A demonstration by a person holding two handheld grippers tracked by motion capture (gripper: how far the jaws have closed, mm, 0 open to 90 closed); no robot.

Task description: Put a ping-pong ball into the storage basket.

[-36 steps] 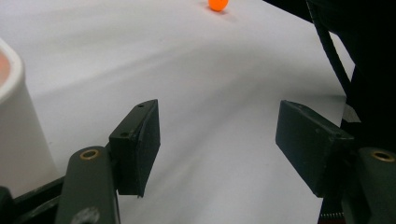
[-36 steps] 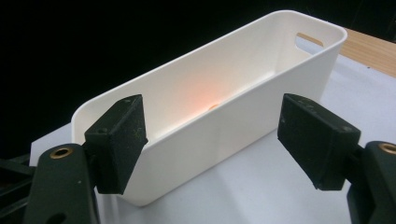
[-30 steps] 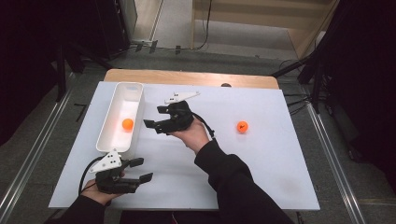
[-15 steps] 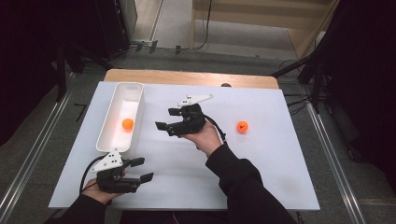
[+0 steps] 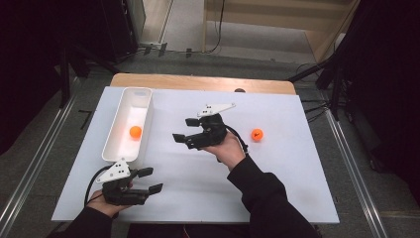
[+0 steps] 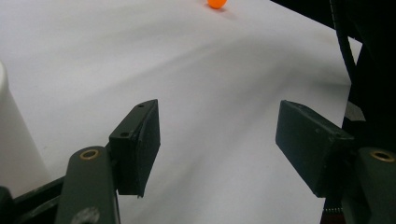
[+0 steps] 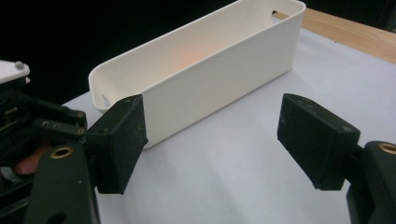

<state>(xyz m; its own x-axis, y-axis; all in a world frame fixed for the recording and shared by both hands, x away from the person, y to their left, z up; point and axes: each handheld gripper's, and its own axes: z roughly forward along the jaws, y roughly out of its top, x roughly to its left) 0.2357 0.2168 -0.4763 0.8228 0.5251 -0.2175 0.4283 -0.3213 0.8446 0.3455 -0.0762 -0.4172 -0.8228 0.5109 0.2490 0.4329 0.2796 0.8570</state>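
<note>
While the right hand-held gripper [image 5: 184,130] hangs above mid-counter with jaws wide and nothing between them, it points left toward the bin [image 5: 123,144]. Its own view shows both black pads spread, bare white counter [image 7: 243,168] between them, the bin's long wall just beyond, a faint orange glow inside the bin. A grey plate sits on top of this gripper; a cable trails off its right side toward the sleeve.

Left hand-held gripper [image 5: 148,179] is at the near left of the counter, low, just near of the bin's near end, pointing right. Jaws wide, empty. In its own view the pads are spread over bare counter, with the bin's white wall [image 6: 14,135] at the left edge and the loose ball [image 6: 217,3] far off at the top edge.

Two orange balls. One ball [image 5: 135,131] lies in the bin, about mid-length, left of the right hand-held gripper. The other ball [image 5: 256,134] lies on the counter right of the right hand-held gripper, near the person's wrist but apart from it, touching nothing.

Bin is long, white, standing on the left part of the counter, running near to far. Counter top is white, with a wooden edge [image 5: 198,82] at the far side.
</note>
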